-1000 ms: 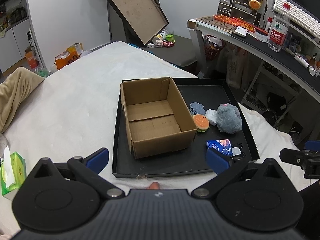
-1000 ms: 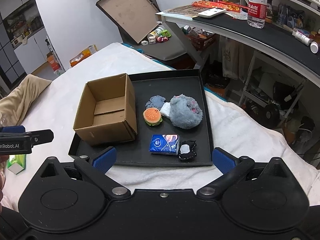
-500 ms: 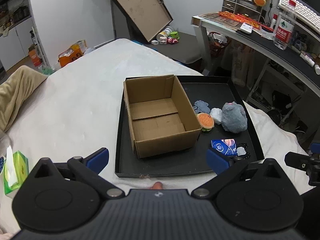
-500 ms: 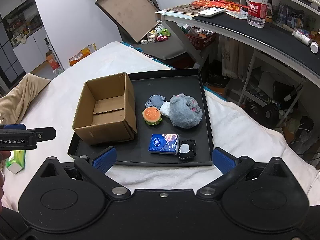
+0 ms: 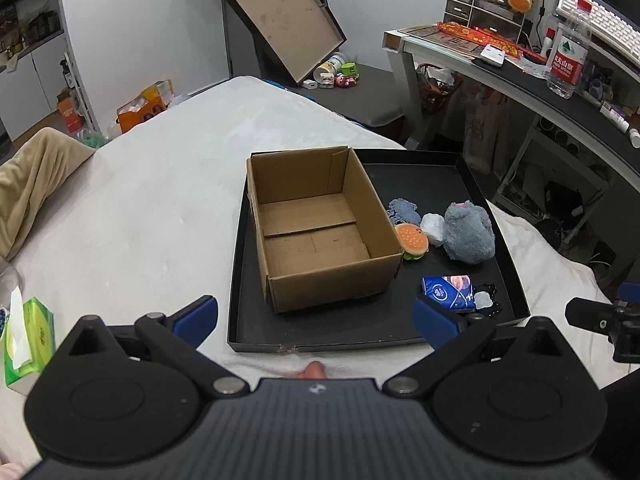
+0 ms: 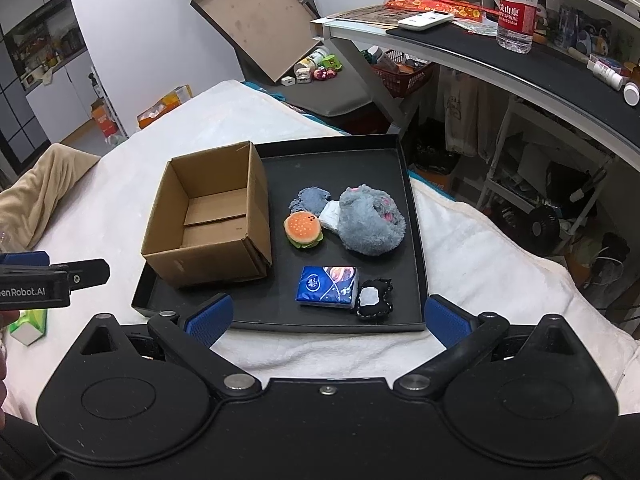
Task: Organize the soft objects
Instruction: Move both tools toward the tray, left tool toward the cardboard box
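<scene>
- Right wrist view is showing my right gripper [image 6: 326, 316] hanging spread wide and holding nothing, just short of the near rim of the black tray [image 6: 412, 216] on the white-covered bed.
- I am holding my left gripper [image 5: 316, 318] the same way, fingers apart and holding nothing, near the tray's front edge and facing the cardboard box [image 5: 320, 224].
- I am seeing the box standing open and empty in the tray's left half, its long axis running away from me.
- I am finding the soft things lying to the right of the box: a burger toy [image 6: 303, 230] just beside its wall, a grey cloth [image 6: 310, 199] behind that, a white wad [image 6: 331, 213] touching the grey plush [image 6: 370, 222], which is slumping with its pink-marked side turned away from the box.
- I am looking at the blue tissue pack [image 6: 327, 289] lying flat nearest me, its long axis running left to right, with a small black-and-white pouch [image 6: 375, 300] touching its right end.
- I am judging all of these light and squashy, so they should give under the pads instead of slipping.
- I am reckoning the tissue pack is best pinched across its short width, and the plush needs a deep bite into its bulk.
</scene>
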